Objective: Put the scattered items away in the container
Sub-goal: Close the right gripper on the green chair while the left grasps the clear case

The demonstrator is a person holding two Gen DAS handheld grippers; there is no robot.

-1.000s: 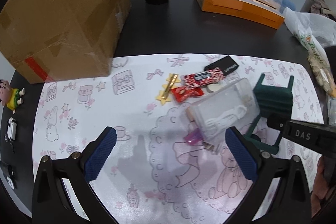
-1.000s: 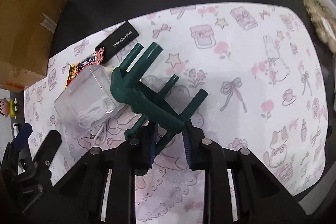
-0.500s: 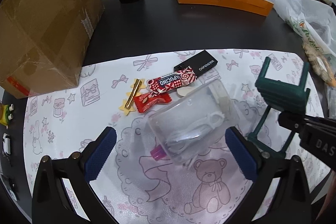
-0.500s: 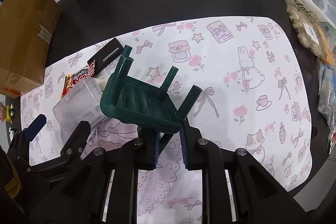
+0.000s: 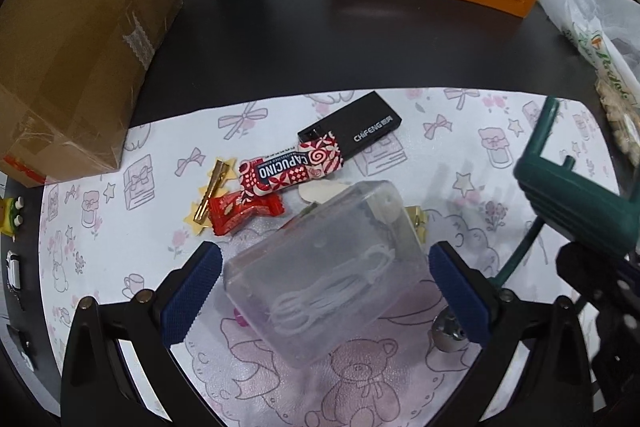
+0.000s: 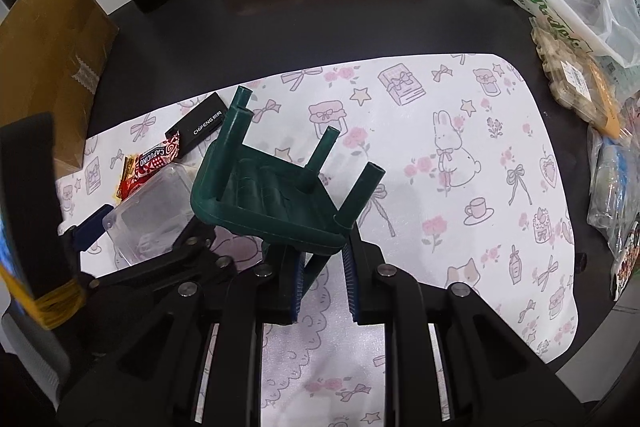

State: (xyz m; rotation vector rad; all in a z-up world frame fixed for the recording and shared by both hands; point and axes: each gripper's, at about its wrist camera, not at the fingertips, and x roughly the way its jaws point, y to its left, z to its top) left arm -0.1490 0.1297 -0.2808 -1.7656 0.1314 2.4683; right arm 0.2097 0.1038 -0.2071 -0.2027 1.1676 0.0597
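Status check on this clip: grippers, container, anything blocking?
Left gripper open, straddling clear plastic container, not clamped. Right gripper shut on small dark green plastic chair, lifted, legs up. Red Capucino candy wrapper and black Chifeng box still on mat.

Clear container (image 5: 324, 283) — between gripper (image 5: 324, 291) pads

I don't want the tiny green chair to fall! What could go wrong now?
The right gripper pinches the green chair only by a thin part, so the tilted chair could twist or slip out. The clear box lies tipped between the open left gripper pads, not clamped; it might slide when the chair comes. The chair's legs could snag the box rim, since it looks barely smaller than the box.
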